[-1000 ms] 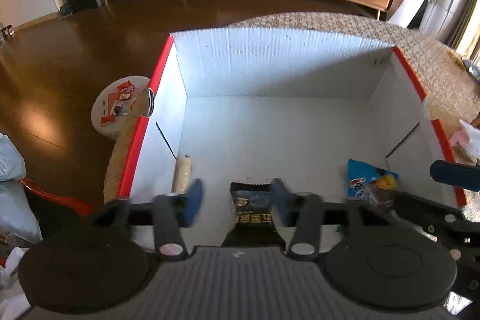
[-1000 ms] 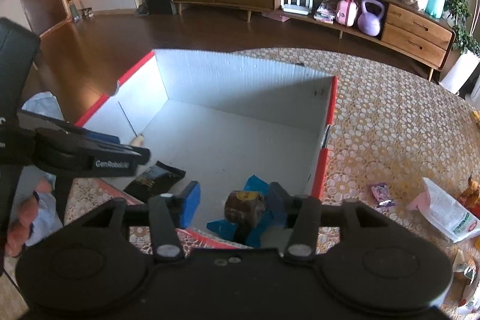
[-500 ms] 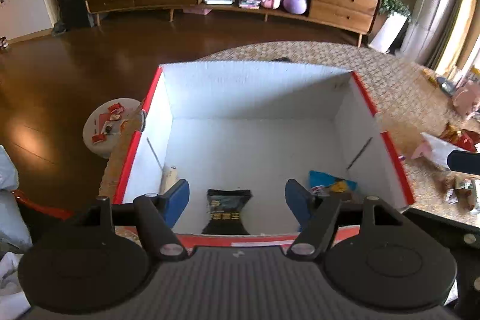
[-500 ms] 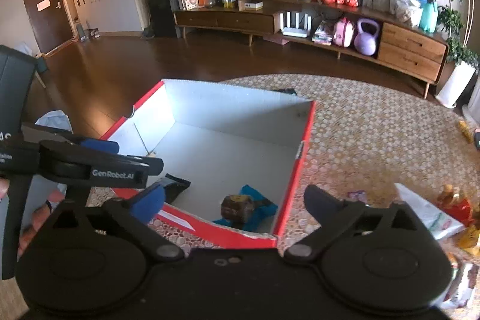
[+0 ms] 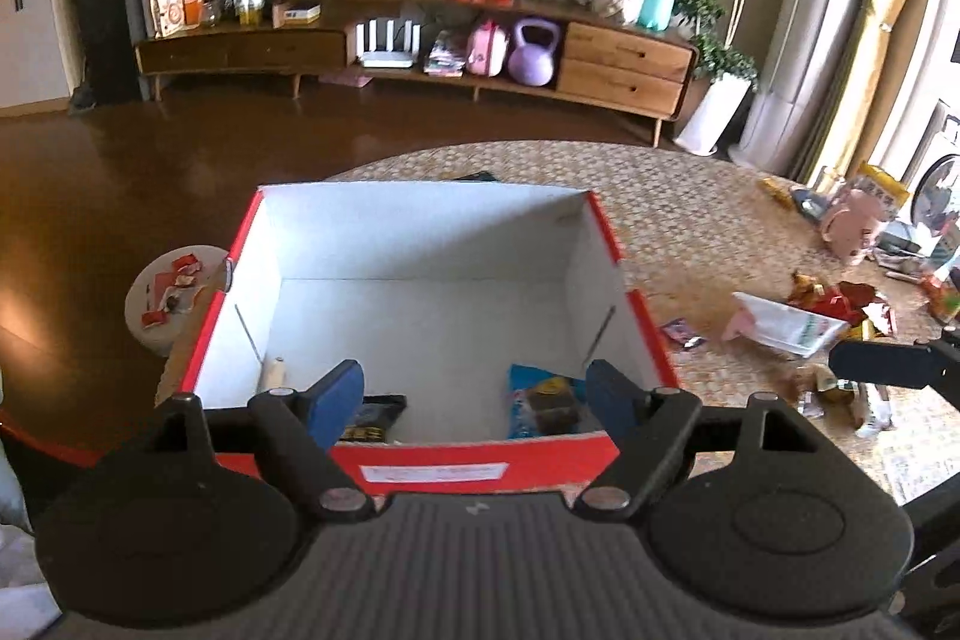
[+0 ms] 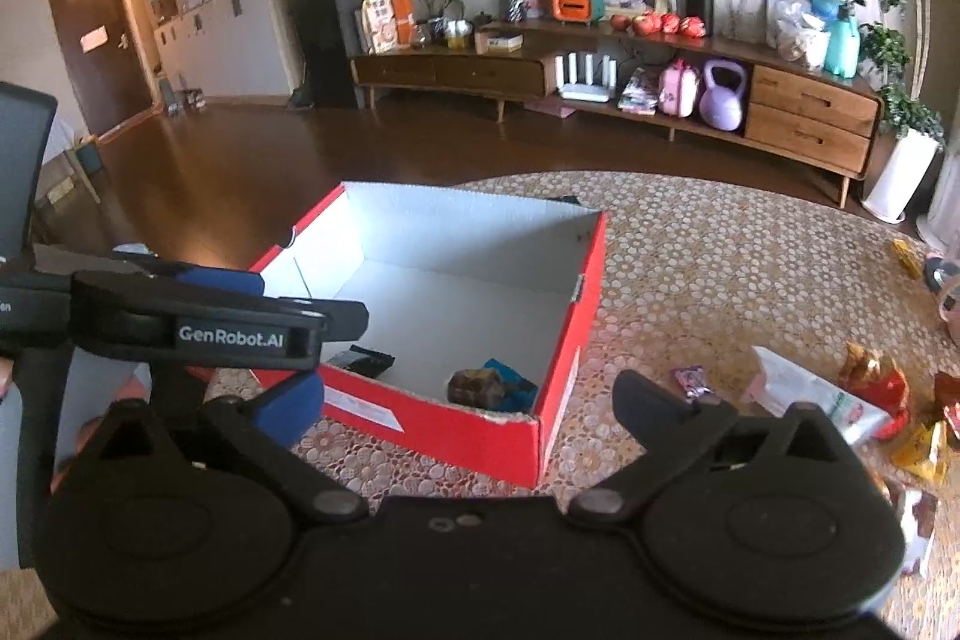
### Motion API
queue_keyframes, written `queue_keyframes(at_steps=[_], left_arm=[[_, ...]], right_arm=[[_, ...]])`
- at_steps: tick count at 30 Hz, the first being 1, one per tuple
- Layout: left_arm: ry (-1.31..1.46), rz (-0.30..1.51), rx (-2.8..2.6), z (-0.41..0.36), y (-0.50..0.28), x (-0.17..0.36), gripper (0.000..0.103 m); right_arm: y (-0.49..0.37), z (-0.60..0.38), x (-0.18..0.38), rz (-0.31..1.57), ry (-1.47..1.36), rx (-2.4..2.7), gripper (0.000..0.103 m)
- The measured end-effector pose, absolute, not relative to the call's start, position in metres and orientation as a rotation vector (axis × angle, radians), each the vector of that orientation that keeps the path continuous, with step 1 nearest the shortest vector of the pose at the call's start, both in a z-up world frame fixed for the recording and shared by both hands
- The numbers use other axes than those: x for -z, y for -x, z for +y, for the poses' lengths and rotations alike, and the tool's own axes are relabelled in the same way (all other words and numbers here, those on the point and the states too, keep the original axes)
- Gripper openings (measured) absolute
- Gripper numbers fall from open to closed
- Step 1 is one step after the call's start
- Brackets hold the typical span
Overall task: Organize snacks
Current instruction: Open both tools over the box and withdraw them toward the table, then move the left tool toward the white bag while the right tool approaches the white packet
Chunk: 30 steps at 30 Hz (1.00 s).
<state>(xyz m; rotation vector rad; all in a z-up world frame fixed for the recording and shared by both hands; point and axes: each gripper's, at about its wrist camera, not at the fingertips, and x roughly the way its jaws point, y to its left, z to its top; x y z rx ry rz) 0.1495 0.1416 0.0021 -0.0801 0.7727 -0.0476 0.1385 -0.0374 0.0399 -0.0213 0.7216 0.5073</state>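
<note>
Snacks, a black packet and blue packet, lie dropped in the red box, so left claw has just been spreading, empty, and right claw gapes empty, freed for the scattered snacks.

The open box stands on the mat. Inside, along its near wall, a dark packet lies toward the left corner and a snack bag toward the right. Loose snacks lie on the mat right of the box.
</note>
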Motion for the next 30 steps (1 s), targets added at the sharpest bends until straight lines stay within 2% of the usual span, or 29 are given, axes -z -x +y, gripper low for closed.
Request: queue_keyframes(at_steps=[16,30], left_arm=[[0.069,0.746,0.138,0.063,-0.133,-0.001,0.085],[0.108,0.812,0.131,-0.021,-0.166,0.012,0.085]], right_arm=[[-0.101,-0.142,-0.03,0.675,-0.074,-0.344,0.103],[-0.085,-0.215,0.0,0.671,-0.072,-0.222,0.103]])
